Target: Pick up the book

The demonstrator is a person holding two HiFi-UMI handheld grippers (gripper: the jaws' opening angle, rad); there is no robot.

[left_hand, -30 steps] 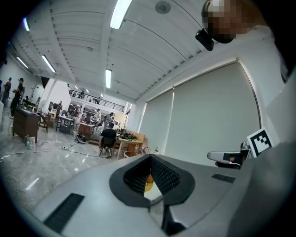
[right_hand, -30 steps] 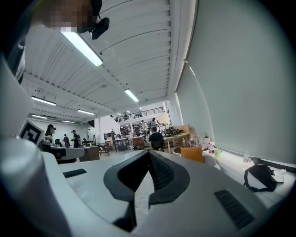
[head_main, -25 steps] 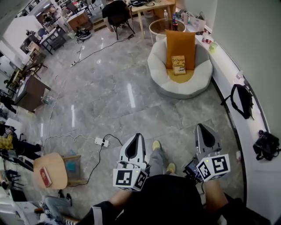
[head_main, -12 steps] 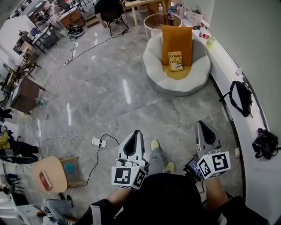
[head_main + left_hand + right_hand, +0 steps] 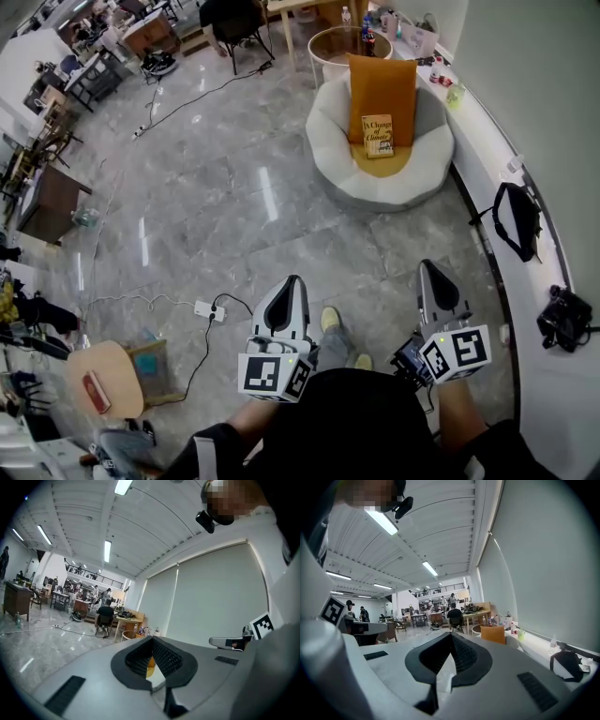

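Head view shows the yellow paperback book (image 5: pixel 378 136) far ahead, propped against the tall orange cushion (image 5: pixel 382 80) in the round white padded armchair (image 5: pixel 339 183). It looks light, fairly stiff and slick-faced. I'd pinch its free top or side edge, since the soft seat will give underneath. The left gripper (image 5: pixel 290 284) and right gripper (image 5: pixel 432 272) are both near, jaws pressed together with nothing between them. A white power strip (image 5: pixel 204 308) lies off left and a black bag (image 5: pixel 517 217) sits on the right ledge; neither blocks the way.
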